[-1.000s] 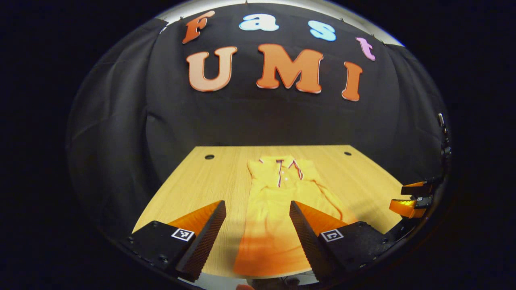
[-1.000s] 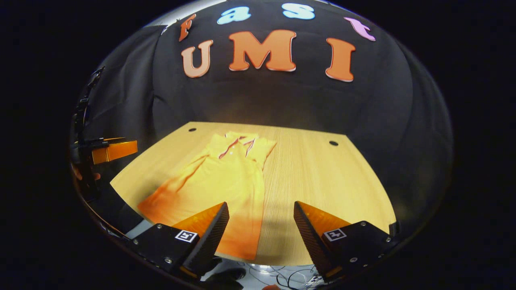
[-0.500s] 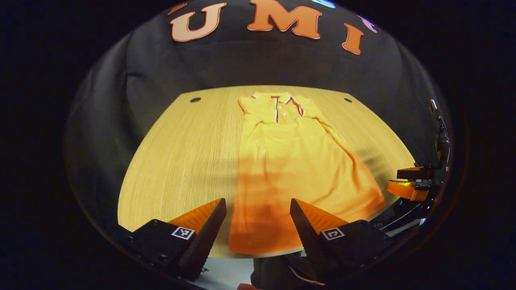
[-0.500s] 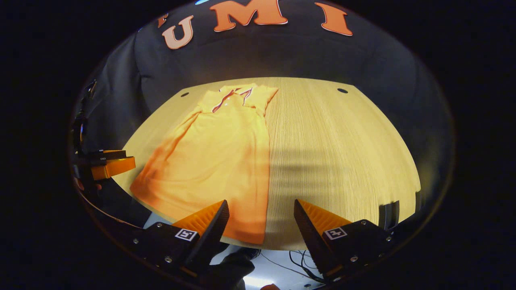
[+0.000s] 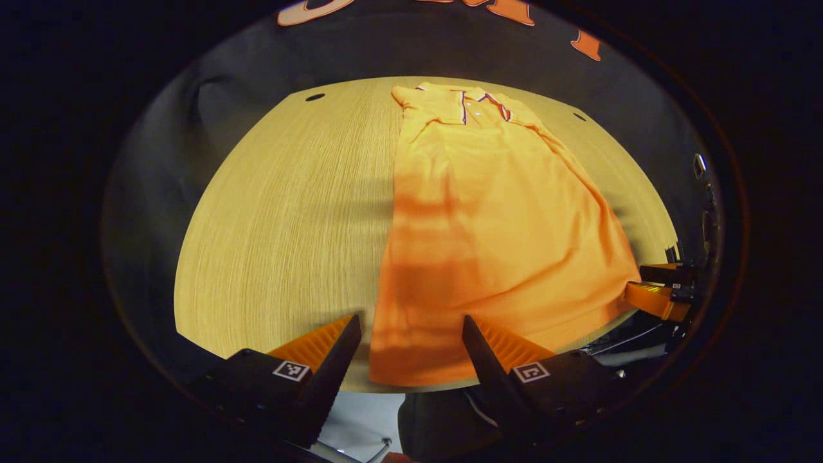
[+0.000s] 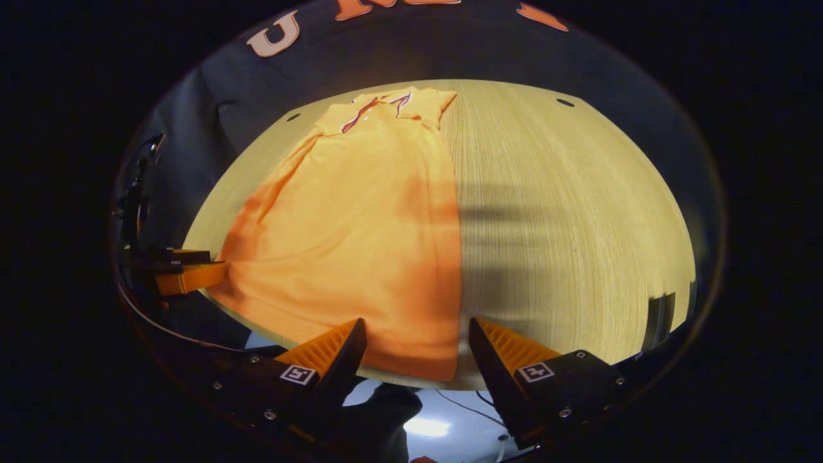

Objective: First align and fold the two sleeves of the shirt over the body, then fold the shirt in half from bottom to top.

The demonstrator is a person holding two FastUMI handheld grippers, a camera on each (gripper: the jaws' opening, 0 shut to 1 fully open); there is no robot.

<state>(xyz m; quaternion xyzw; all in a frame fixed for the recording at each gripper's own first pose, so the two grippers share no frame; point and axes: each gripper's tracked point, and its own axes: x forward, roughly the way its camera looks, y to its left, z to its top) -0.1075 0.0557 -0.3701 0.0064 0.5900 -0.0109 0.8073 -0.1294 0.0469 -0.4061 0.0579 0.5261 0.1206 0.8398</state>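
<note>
My left gripper (image 5: 411, 350) is spread wide with nothing between its fingers. It hangs above the near hem of the polo shirt (image 5: 488, 218), at that hem's left corner, and touches no fabric. My right gripper (image 6: 416, 350) is likewise spread wide and empty, above the near hem's right corner, with a gap between its fingers and the cloth.

The orange polo shirt lies flat on the wooden table (image 5: 289, 212), front side up. Its near hem runs along the table's near edge. Both sleeves are already folded in over the body, so the outline is a long panel narrowing toward the collar. In the left gripper view the shirt's left edge is straight and its right edge flares toward the hem.

In the left gripper view, my right gripper (image 5: 659, 289) appears just beside the shirt's right hem corner; whether it touches that corner I cannot tell. In the right gripper view, my left gripper (image 6: 183, 270) appears just beside the shirt's left hem corner.

The collar (image 6: 386, 103), trimmed with a dark and white stripe, and the buttoned placket lie at the far end of the shirt, near the table's far edge. A dark round hole (image 5: 315, 97) sits in the table to the left of the collar, another (image 5: 579, 116) to its right.
</note>
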